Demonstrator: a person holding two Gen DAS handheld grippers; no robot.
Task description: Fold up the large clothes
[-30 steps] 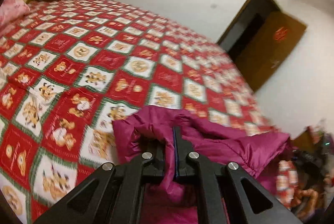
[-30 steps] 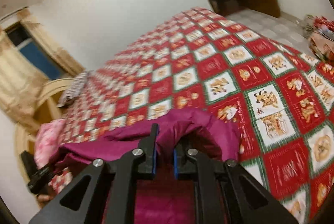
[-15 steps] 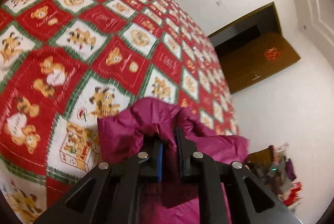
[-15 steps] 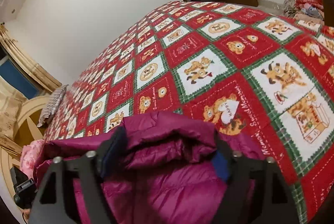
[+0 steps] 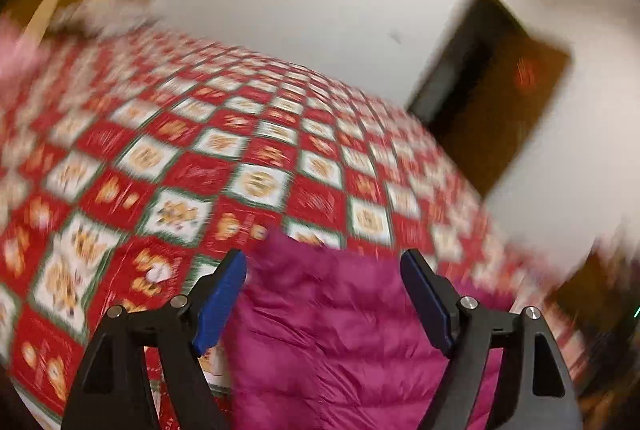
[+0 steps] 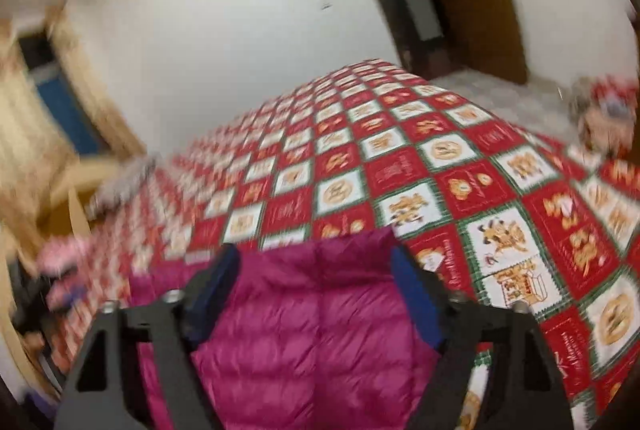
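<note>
Blurred magenta jacket [image 5: 336, 342] between left tool [image 5: 324, 270] opening, right tool [image 6: 316, 262] closing, neither gripping.

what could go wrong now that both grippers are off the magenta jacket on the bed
1. The puffy magenta jacket may spring back and undo its fold.
2. The left gripper is opening and the right gripper closing, both straddling the fabric; a blue pad could snag and drag it across the quilt.

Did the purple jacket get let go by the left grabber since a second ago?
Yes. The left hand-held gripper was pinching the magenta jacket; now its jaws are opening, clear of the fabric, and the jacket lies on the checked bedspread.
</note>
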